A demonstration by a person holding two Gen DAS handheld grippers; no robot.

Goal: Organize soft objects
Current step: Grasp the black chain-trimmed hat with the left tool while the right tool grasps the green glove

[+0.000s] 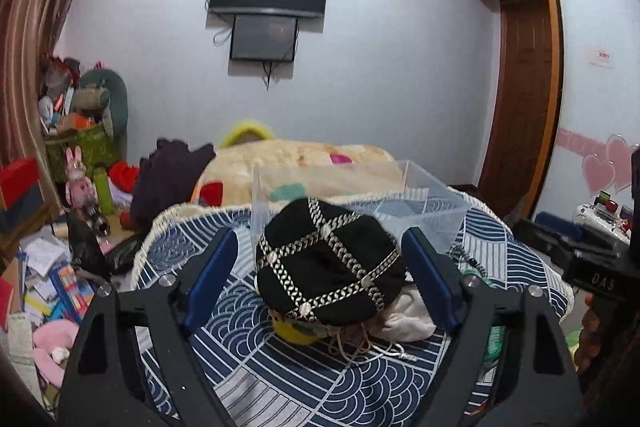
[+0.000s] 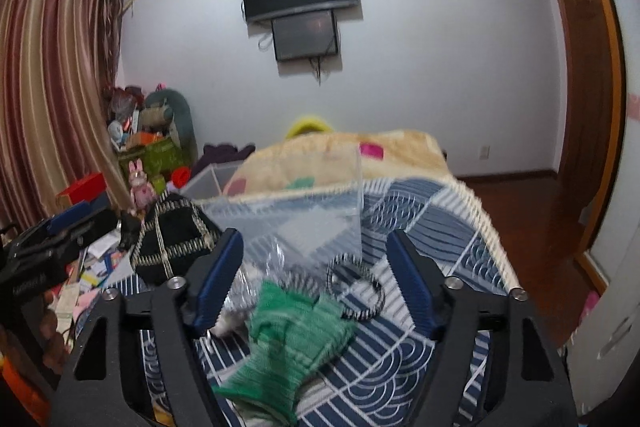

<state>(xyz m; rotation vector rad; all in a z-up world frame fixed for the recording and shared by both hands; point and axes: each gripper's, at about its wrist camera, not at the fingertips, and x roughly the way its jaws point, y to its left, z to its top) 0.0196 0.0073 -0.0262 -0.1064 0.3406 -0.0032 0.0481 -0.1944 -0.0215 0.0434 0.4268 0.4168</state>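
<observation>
Left wrist: left hand-held gripper (image 1: 320,267) spread around black hat (image 1: 330,267); right hand-held gripper (image 2: 314,275) apart, green cloth (image 2: 296,335) lengthwise between

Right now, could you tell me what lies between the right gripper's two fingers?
In the right wrist view, the open right gripper brackets a green knitted item, a black-and-white striped ring and crinkled clear plastic.

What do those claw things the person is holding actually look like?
Each hand-held gripper, left and right, is a matte black angular frame with triangular cut-outs and silver round bolt heads. Its two flat fingers carry ribbed blue pads. The left one's body bears pale lettering, unreadable here.
</observation>
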